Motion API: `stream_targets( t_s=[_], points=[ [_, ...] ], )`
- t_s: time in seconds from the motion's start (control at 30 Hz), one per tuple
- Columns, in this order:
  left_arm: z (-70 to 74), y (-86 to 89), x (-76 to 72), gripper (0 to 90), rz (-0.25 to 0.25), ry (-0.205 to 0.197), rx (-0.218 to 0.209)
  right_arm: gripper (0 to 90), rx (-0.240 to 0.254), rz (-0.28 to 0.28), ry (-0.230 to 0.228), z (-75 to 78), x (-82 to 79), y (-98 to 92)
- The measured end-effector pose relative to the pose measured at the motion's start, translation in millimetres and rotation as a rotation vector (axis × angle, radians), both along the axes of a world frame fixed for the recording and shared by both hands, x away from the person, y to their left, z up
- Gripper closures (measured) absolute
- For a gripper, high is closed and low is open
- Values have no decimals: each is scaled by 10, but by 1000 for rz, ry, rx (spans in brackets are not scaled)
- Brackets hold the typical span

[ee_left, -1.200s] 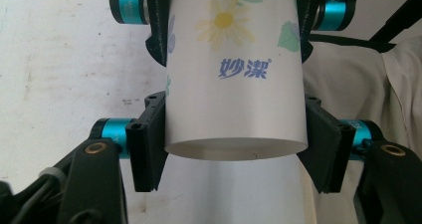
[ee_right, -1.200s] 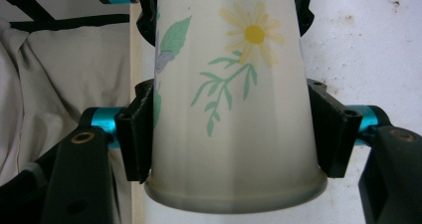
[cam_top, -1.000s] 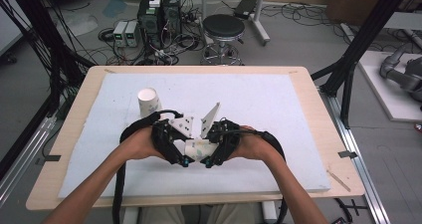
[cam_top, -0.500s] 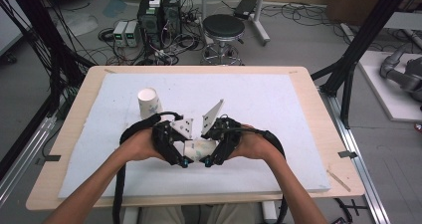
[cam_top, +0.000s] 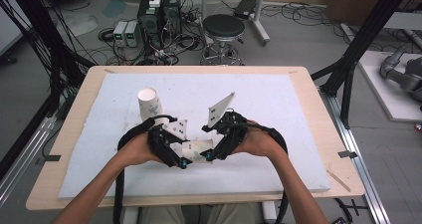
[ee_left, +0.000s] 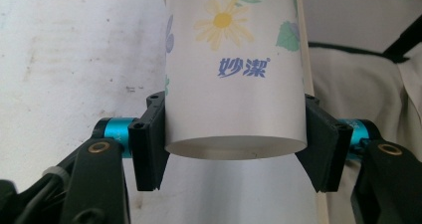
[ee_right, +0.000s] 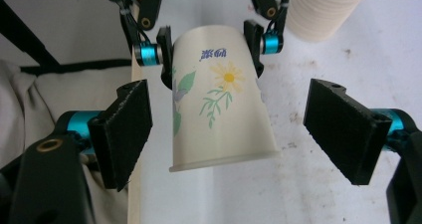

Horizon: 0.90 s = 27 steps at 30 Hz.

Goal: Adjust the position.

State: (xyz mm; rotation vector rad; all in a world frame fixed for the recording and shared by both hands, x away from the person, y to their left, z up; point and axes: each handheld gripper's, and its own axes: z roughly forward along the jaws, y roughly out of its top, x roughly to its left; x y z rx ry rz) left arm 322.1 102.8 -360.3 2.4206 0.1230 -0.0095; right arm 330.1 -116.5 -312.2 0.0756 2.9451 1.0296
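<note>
The person has a flowered paper cup (cam_top: pixel 199 149) lying on its side between the two hands, just nearer to them than the stack of paper cups (cam_top: pixel 149 103) that stands upright on the white mat (cam_top: pixel 278 109). The left gripper (cam_top: pixel 182 162) is clamped on the narrow bottom end of that cup; in the left gripper view the flowered paper cup (ee_left: pixel 234 69) sits squeezed between both black pads (ee_left: pixel 149 144), base toward the camera, with the blue printed lettering and a yellow daisy facing up. The right gripper (cam_top: pixel 209 157) meets it from the opposite side, at the rim end. Its jaws have just been opening: in the right gripper view they stand wide to either side of the flowered paper cup (ee_right: pixel 219 99), with clear gaps and neither pad (ee_right: pixel 124 129) touching the paper. So the cup hangs from the left gripper (ee_right: pixel 211 45) alone, which shows beyond it in that view, close above the mat. The ribbed stack of paper cups (ee_right: pixel 326 7) shows at the top right corner of that same view, well behind the held cup
</note>
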Motion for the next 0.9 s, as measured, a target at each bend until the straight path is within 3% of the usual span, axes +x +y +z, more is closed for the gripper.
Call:
stream_targets(
  t_s=[0.03, 0.23, 0.27, 0.3, 0.43, 0.6, 0.7, 0.9],
  points=[
    [0, 0, 0, 372, 0, 0, 0, 198, 0, 0, 0, 0, 0, 0],
    [-45, 143, -47, 371, 31, -10, -97, 196, 86, -21, -15, 86, 0, -115],
    [-57, 190, -53, 372, 48, -11, -134, 196, 111, -27, -17, 88, -4, -155],
    [-57, 190, -53, 371, 48, -11, -134, 196, 123, -27, -20, 83, -3, -175],
    [-97, 299, -67, 372, 67, -8, -216, 196, 164, -47, -20, 51, -5, -267],
    [-154, 413, -80, 371, 81, -16, -320, 196, 262, -82, -13, -31, -10, -455],
    [-184, 479, -84, 371, 96, -16, -417, 196, 298, -91, -7, -73, -5, -516],
    [-235, 515, -89, 371, 107, -29, -490, 196, 355, -110, 8, -182, -12, -599]
  ],
)
